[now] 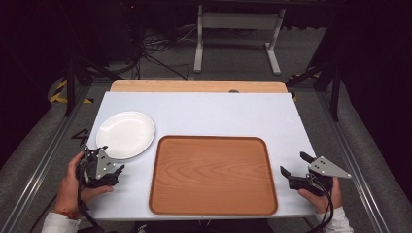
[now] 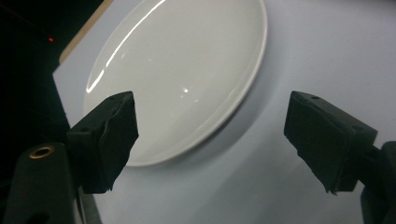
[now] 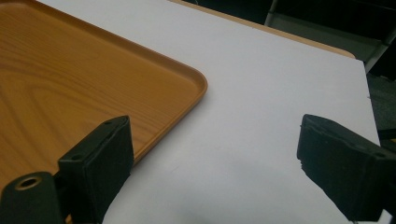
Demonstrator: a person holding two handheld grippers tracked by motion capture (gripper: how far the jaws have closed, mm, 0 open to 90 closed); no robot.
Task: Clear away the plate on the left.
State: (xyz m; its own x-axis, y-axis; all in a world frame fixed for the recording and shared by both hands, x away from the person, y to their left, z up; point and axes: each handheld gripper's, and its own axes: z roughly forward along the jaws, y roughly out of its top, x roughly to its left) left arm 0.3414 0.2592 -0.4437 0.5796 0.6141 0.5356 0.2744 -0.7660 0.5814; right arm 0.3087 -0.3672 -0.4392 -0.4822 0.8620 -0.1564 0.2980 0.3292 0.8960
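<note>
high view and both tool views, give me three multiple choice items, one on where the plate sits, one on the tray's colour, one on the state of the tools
1. Where is the white plate?
A. on the tray
B. on the table, left of the tray
C. held in the right tool

2. What colour is the tray?
A. wood brown
B. blue
C. black

3. What state are the left tool and the right tool in?
A. both shut on the plate
B. left shut, right open
C. both open, holding nothing

Answers:
1. B: the plate lies on the white table past the tray's left edge.
2. A: the high view and the right tool view show orange-brown wood grain.
3. C: each tool's own view shows its jaws wide apart with only table between them.
</note>
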